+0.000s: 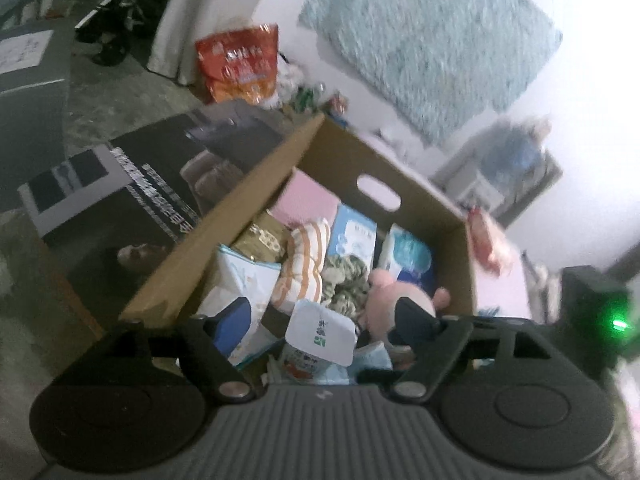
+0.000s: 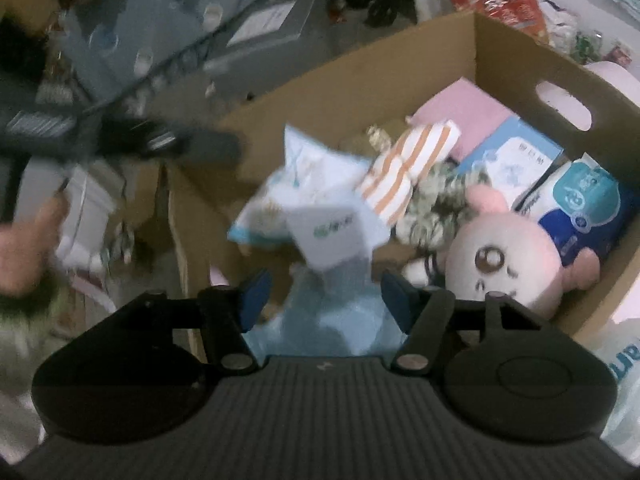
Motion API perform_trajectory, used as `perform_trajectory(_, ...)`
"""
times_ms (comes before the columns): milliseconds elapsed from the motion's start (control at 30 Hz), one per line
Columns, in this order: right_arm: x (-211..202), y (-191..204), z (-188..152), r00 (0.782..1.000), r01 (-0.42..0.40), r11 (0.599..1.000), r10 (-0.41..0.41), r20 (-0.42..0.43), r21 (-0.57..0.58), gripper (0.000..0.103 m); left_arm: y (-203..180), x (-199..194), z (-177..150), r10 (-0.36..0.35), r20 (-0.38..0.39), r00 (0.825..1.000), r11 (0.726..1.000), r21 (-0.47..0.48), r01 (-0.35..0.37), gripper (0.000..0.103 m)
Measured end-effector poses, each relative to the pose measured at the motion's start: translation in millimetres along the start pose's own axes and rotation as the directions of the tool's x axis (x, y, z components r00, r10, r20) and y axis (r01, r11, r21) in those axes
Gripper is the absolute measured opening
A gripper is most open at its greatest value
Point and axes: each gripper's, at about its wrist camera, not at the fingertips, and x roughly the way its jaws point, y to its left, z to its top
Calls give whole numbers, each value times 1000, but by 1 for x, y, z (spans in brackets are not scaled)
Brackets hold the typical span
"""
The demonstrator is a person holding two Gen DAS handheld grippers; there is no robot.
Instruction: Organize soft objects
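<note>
Nearest the right gripper [image 2: 324, 294] lies a pale blue soft packet [image 2: 320, 320], right between the wide-spread fingers, neither pad touching it. Over it sits a white packet with a green mark [image 2: 326, 236]; the motion blur there makes it hard to tell whether that one rests or is dropping. The left gripper [image 1: 320, 320] also stands wide and holds nothing, hovering above the same white packet [image 1: 322, 330] at the near end of the cardboard box [image 1: 224, 216].

Judging from this, the step is settling packets into the box. To do it well, close on the middle of a packet, not its loose edge — soft wrap slips and folds.

Further in lie the pink plush toy [image 2: 508, 256], a striped orange cloth [image 2: 404, 168], a green patterned cloth [image 1: 346, 276] and blue packs [image 2: 584, 208] against the far wall. The plush crowds the right side, so free room seems to be at the near left corner.
</note>
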Motion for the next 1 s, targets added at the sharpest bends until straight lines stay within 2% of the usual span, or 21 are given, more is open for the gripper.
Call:
perform_trajectory(67, 11, 2, 7, 999, 22, 1000, -22, 24, -14, 82, 9, -13, -5, 0, 44, 999, 999, -37, 2, 84)
perform_trajectory(133, 23, 6, 15, 998, 47, 997, -45, 41, -59, 86, 16, -20, -9, 13, 65, 998, 998, -59, -9, 84)
perform_trajectory(200, 38, 9, 24, 999, 37, 993, -35, 14, -110, 90, 23, -26, -12, 26, 71, 997, 997, -69, -21, 84)
perform_trajectory(333, 80, 9, 35, 993, 68, 986, -82, -90, -150, 89, 33, -33, -21, 40, 82, 996, 996, -82, -33, 84)
perform_trajectory(433, 94, 7, 39, 986, 66, 992, -82, -145, -111, 75, 41, -36, -29, 54, 85, 995, 994, -98, -45, 85)
perform_trajectory(500, 93, 11, 38, 986, 94, 988, -110, -129, -125, 74, 47, -34, -34, 63, 77, 995, 993, -106, -55, 85)
perform_trajectory(600, 87, 20, 30, 978, 181, 971, -195, -79, -155, 74, 54, -32, -38, 66, 65, 996, 991, -123, -57, 84)
perform_trajectory(733, 87, 33, 24, 953, 298, 934, -304, 1, -197, 74, 60, -31, -41, 77, 66, 995, 990, -127, -68, 84)
perform_trajectory(833, 96, 31, 24, 954, 278, 939, -294, -58, -202, 74, 59, -31, -42, 88, 67, 994, 989, -122, -79, 85)
perform_trajectory(1000, 96, 30, 25, 961, 251, 948, -268, -70, -194, 76, 55, -33, -46, 97, 71, 993, 990, -108, -89, 84)
